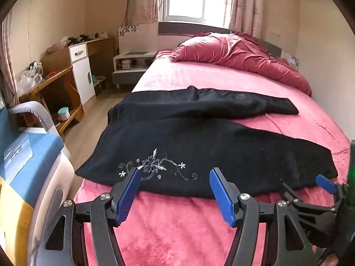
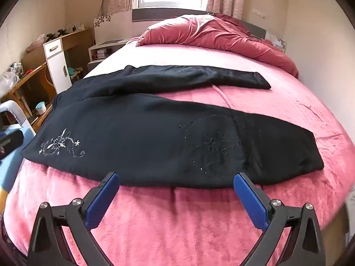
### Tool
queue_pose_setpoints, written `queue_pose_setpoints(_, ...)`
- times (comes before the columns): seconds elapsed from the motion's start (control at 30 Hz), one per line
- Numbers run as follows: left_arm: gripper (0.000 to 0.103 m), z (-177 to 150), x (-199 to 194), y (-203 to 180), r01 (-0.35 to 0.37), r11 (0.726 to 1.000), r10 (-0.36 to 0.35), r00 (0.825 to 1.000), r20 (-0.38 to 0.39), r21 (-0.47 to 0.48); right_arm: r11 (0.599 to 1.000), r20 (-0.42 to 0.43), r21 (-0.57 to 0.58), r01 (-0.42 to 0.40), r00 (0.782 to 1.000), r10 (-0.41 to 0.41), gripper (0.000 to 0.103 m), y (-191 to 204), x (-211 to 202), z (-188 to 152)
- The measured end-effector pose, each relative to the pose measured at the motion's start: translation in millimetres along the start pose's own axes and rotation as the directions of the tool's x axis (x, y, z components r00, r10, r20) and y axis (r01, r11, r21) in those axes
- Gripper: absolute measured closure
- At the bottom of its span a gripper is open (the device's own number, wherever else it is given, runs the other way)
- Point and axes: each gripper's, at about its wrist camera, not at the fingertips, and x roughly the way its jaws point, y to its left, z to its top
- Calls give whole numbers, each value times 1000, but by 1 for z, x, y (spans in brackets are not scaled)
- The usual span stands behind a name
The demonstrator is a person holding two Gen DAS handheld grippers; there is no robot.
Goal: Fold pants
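bed (image 1: 199, 232): pink plush cover, fills lower and centre of both views; rumpled red duvet (image 1: 244, 55) at upper right.
black pants (image 2: 155, 137): spread flat across mid-frame, waist at left near the bed edge, two legs running right with a pink gap between them; far leg wrinkled. Nothing folded yet, I judge.
embroidery (image 1: 155, 166): silver flower near the waist, lower centre of left view.
left gripper (image 1: 174, 178): mine, jaws spread, nothing between them; left tip overlaps the near hem in the picture, contact unclear.
right gripper (image 2: 176, 180): jaws spread wide, empty, tips at the near leg's edge, bottom centre.
risk 1: plush cover sits right under the hem, so closing low could pinch the cover along with the pants.
risk 2: grabbing only the top layer would let the leg open up when lifted.
risk 3: waist lies near the bed's left edge; a drag that way could slide the pants off.
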Motion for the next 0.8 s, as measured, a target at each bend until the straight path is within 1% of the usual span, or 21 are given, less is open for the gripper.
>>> queue_pose_setpoints(0.07, 37, -7, -5, 2, -2, 1000, 2, 1000, -6, -15, 1000, 3, 4, -5, 1000, 5, 0, -1, 3, 1)
queue_pose_setpoints(0.1, 37, -5, -1, 3, -7, 1000, 7, 1000, -30, -19, 1000, 2, 6, -7, 1000, 7, 0, -2, 6, 2)
queue_pose_setpoints(0.13, 37, -3, 11, 7, -2, 1000, 1, 998, -65, -28, 1000, 41, 6, 8, 999, -9, 0, 0, -3, 3)
queue_pose_setpoints(0.17, 37, -6, 16, 3, -17, 1000, 16, 998, -69, -15, 1000, 54, 13, 5, 999, -6, 0, -3, -7, 1)
queue_pose_setpoints(0.27, 37, -5, 17, 3, -17, 1000, 16, 997, -71, -13, 1000, 46, 17, 9, 999, -9, 0, -5, -11, 2)
queue_pose_setpoints(0.43, 37, -7, 13, 4, -11, 1000, 11, 998, -54, -4, 1000, 51, 26, 12, 999, -13, 0, -5, -10, 0)
queue_pose_setpoints(0.8, 37, -13, 12, 6, -17, 1000, 16, 998, -66, -14, 999, 55, 28, 20, 998, -21, 0, -9, -11, -5)
